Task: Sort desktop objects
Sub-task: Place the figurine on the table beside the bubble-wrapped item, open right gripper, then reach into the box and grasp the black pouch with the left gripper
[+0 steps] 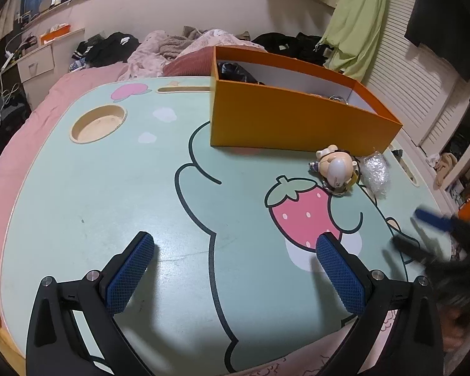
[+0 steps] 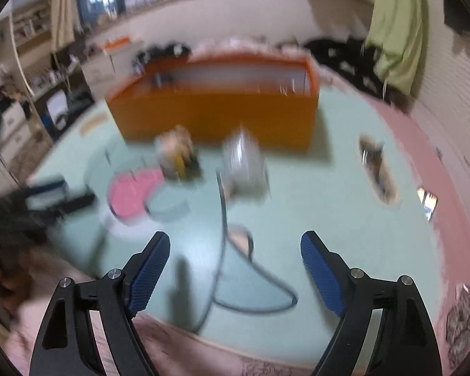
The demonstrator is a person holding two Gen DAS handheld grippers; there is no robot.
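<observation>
Sorting is looking partly done: the orange box (image 1: 291,125) is already holding a few things, while a small figurine (image 1: 336,169) and a crinkled plastic wrap (image 1: 376,172) are still lying on the mint table (image 1: 109,194) just before it. Both the left gripper (image 1: 235,244) and the right gripper (image 2: 235,244) are hanging wide and empty, so I'm guessing those two remain.

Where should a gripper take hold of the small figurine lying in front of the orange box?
Probably across the figurine's rounded pale head, its widest firm part. Come from above, jaws spanning its sides: it lies tipped on the table, with the bubble-wrap bundle close beside.
</observation>
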